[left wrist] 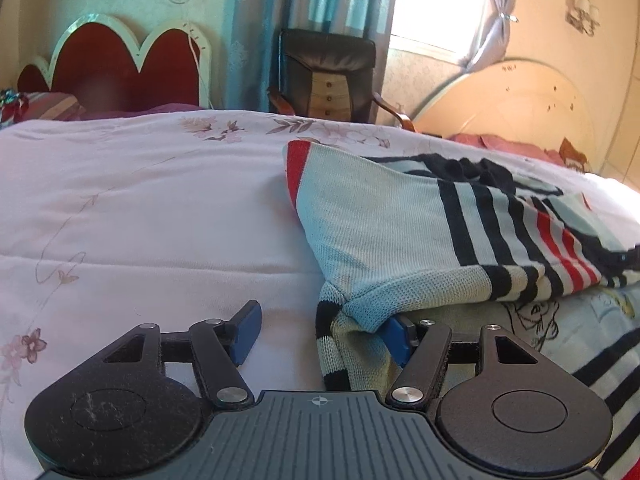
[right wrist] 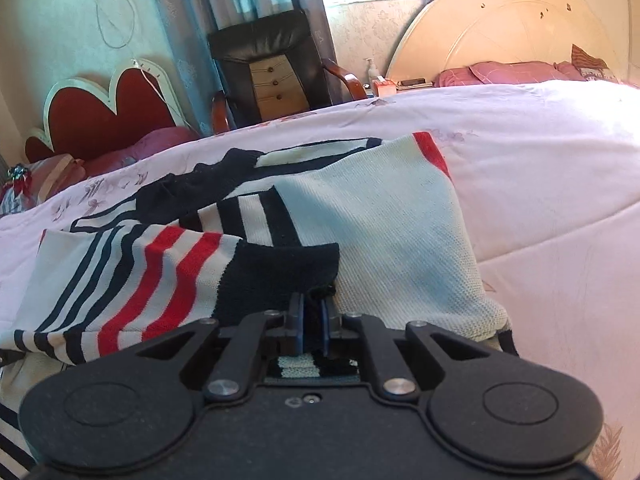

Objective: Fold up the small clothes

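Only the right gripper point(right wrist: 313, 322) pinches the sweater point(right wrist: 392, 240); left gripper point(left wrist: 324, 332) jaws gape wide.

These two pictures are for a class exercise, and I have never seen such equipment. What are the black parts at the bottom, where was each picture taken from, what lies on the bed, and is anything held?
The black parts are hand-held grippers, one in each of a person's hands, each with two blue-padded fingers and a wide-angle camera looking along them. One picture comes from the left gripper, the other from the right gripper.

On the pink floral quilt lies a small knitted striped sweater, pale with navy and red bands, partly folded.

The left gripper is open; a sweater edge drapes over one finger. The right gripper is shut on the sweater's navy edge.

Behind stand a dark armchair and headboards.
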Motion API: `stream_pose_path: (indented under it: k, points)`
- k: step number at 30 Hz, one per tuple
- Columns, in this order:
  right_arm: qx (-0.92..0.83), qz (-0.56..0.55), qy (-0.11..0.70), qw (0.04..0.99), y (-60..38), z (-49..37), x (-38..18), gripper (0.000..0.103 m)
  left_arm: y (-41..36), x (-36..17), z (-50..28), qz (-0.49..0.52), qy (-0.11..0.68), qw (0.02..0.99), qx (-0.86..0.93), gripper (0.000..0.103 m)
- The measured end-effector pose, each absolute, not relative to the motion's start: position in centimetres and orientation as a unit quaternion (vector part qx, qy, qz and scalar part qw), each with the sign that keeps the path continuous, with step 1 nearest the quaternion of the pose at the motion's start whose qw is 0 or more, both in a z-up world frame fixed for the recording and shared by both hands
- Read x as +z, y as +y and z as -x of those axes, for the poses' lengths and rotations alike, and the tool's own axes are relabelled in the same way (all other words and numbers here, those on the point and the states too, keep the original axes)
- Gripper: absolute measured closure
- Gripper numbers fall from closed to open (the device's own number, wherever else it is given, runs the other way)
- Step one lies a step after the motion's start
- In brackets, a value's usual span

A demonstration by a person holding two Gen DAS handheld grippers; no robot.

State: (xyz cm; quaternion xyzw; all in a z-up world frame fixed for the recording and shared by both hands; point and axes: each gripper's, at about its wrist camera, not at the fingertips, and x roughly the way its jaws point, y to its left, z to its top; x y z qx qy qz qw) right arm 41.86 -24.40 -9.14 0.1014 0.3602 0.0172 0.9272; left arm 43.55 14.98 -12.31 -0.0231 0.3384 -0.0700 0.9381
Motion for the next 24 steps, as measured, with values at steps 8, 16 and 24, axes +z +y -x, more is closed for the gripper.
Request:
stream_pose_path:
  k: [8, 16, 24]
  points:
    - [0.024, -0.127, 0.336, 0.933, -26.4, -40.7, -7.1, 0.084, 14.4, -8.1, -41.7, 0.037, 0.265, 0.956, -0.117, 0.039]
    - [0.016, -0.07, 0.385, 0.92, -23.6, -43.7, -8.7, 0.088, 8.9, -11.6, -47.1, 0.025, 0.333, 0.93, -0.152, 0.039]
    - [0.047, -0.1, 0.346, 0.932, -22.7, -44.6, -6.8, 0.084, 9.0, -9.0, -49.9, 0.031, 0.3, 0.939, -0.164, 0.039]
